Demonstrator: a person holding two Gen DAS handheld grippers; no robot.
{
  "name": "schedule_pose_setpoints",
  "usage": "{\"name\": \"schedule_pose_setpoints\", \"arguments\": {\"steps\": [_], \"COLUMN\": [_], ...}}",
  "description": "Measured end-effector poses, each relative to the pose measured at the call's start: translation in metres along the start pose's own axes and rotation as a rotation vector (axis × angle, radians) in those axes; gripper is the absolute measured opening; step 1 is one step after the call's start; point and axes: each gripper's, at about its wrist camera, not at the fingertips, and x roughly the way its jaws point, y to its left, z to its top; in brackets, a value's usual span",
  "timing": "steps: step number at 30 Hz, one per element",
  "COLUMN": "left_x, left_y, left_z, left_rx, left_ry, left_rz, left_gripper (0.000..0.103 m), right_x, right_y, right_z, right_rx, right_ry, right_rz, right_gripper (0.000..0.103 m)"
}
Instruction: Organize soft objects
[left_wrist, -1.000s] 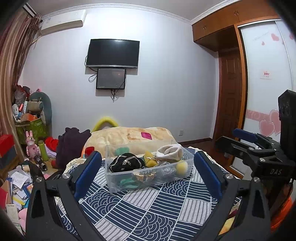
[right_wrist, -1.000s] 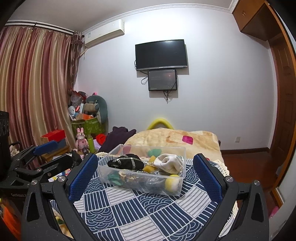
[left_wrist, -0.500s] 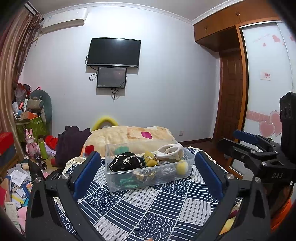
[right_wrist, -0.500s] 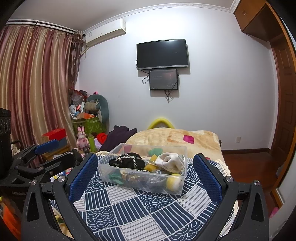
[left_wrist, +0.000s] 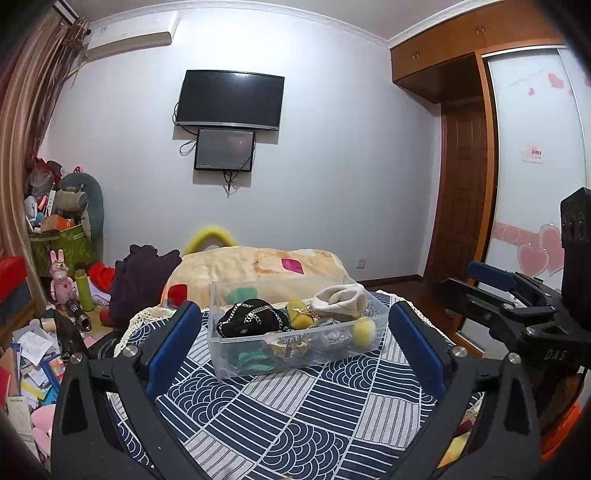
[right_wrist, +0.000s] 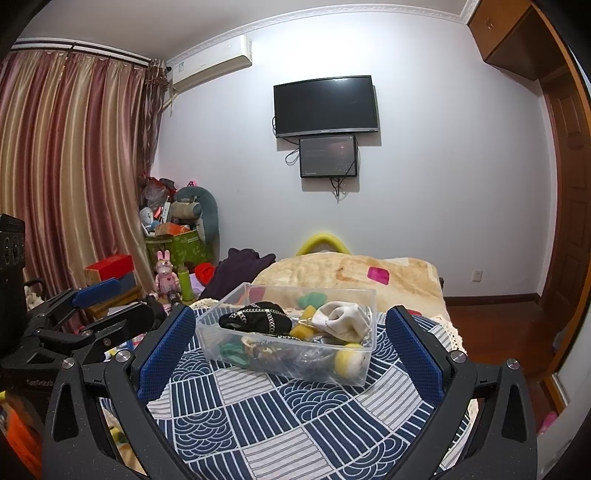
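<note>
A clear plastic bin (left_wrist: 295, 354) stands on a blue and white patterned cloth (left_wrist: 295, 413). It holds a black chained pouch (left_wrist: 251, 320), a cream cloth (left_wrist: 341, 301), a yellow ball (left_wrist: 364, 329) and other soft items. My left gripper (left_wrist: 295, 347) is open and empty, its fingers wide apart on either side of the bin, short of it. My right gripper (right_wrist: 286, 347) is also open and empty, facing the same bin (right_wrist: 291, 363), black pouch (right_wrist: 258, 320), cream cloth (right_wrist: 343, 319) and yellow ball (right_wrist: 349, 363). Each gripper shows at the edge of the other's view.
A beige blanket (left_wrist: 258, 269) lies behind the bin. Clutter, a pink rabbit toy (left_wrist: 61, 280) and boxes fill the floor at the left. A wooden door (left_wrist: 461, 192) and wardrobe stand at the right. A TV (left_wrist: 231, 99) hangs on the far wall.
Both views have shifted slightly; the bin sits a little higher and nearer in frame. Both grippers stay open and empty.
</note>
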Motion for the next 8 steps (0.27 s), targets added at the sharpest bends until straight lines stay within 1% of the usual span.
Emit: {"name": "schedule_pose_setpoints", "arguments": {"steps": [8], "left_x": [0.0017], "left_y": [0.0012], "left_z": [-0.0009], "left_rx": [-0.003], "left_ry": [0.012], "left_rz": [-0.015], "left_gripper": [0.103], "right_x": [0.0028], "right_y": [0.0048], "right_z": [-0.0024], "right_rx": [-0.005], "right_ry": [0.011], "right_rz": [0.007], "right_gripper": [0.103]}}
